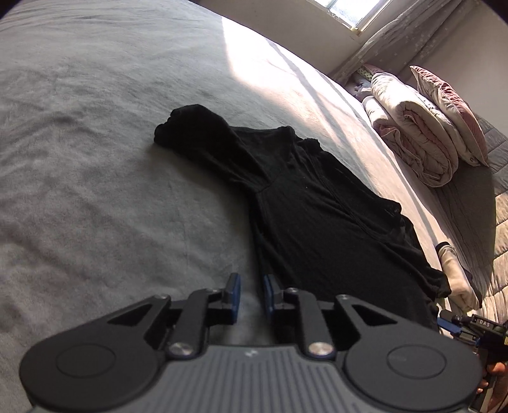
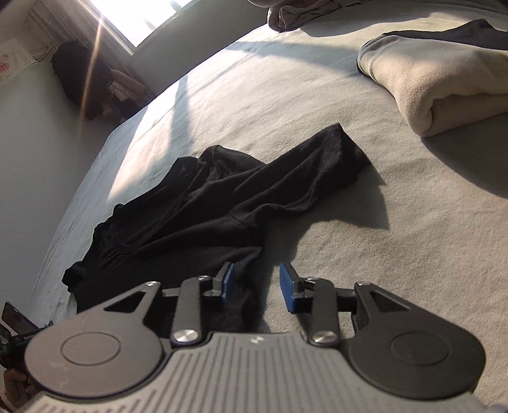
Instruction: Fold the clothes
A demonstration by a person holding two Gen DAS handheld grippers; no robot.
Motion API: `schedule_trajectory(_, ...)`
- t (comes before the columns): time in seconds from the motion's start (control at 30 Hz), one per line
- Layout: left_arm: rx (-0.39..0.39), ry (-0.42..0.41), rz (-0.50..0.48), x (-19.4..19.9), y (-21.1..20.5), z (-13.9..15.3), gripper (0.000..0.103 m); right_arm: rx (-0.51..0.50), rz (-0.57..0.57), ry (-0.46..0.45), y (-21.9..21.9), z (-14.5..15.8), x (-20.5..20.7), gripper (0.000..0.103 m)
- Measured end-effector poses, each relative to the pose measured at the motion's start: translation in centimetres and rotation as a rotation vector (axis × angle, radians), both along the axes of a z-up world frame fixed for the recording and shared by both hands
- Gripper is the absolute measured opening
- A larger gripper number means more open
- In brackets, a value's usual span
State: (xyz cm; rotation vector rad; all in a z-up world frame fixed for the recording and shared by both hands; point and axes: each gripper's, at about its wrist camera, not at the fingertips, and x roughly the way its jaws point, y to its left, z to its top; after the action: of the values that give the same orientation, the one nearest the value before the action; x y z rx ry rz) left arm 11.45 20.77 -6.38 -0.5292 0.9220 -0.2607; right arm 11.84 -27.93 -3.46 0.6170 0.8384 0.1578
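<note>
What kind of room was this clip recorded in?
Most likely a bedroom. A black garment lies spread on a wide bed with a grey sheet, a rolled pale quilt sits at its far edge, and a curtained window lets sun in.

Left gripper tilted downward, jaws slightly apart; right gripper likewise — gap wider.

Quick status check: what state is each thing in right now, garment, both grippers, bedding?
Black garment: spread on the bed, wrinkled, unfolded.
Left gripper: open, nothing held.
Right gripper: open, at the garment's edge.
Quilt: folded.
Beige blanket: folded.
</note>
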Motion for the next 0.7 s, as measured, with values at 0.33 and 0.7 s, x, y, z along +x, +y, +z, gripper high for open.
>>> schedule_trajectory(0.33, -0.144, 0.038, -0.135, -9.6, 0.0, -1.5, 0.03, 0.176, 0.108, 0.064, -1.3, -0.7, -10.8, 0.037)
schedule_trajectory(0.7, -0.16, 0.056, -0.14, -13.3, -1.2, -1.3, 0.027, 0.164, 0.162, 0.079, -1.3, -0.6, -16.0, 0.036)
